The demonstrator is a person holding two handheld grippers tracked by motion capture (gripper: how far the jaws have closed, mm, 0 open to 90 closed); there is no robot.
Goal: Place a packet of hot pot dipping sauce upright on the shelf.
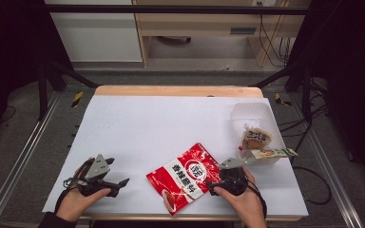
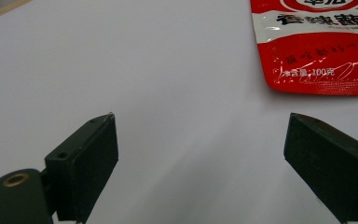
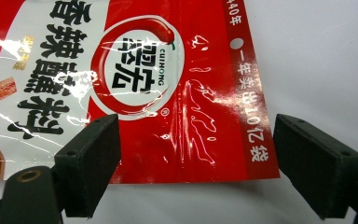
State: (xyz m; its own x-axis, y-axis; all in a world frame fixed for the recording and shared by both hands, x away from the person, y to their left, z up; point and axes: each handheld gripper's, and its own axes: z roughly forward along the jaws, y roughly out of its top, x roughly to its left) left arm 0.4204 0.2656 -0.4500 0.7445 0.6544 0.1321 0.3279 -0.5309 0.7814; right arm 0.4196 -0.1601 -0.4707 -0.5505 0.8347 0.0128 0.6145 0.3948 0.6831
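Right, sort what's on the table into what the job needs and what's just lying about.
In the job:
- red seasoning pouch, flat on the white table cover
- right claw, open, poised at the pouch's edge

Lying about:
- clear plastic tub at the far right
- two small snack packets in and across the tub
- left claw, open over bare cover

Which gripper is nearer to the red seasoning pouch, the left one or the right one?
The right. The right gripper is at the red seasoning pouch's right edge, fingers open around its corner. The left gripper rests apart, to the pouch's left, on the white table.
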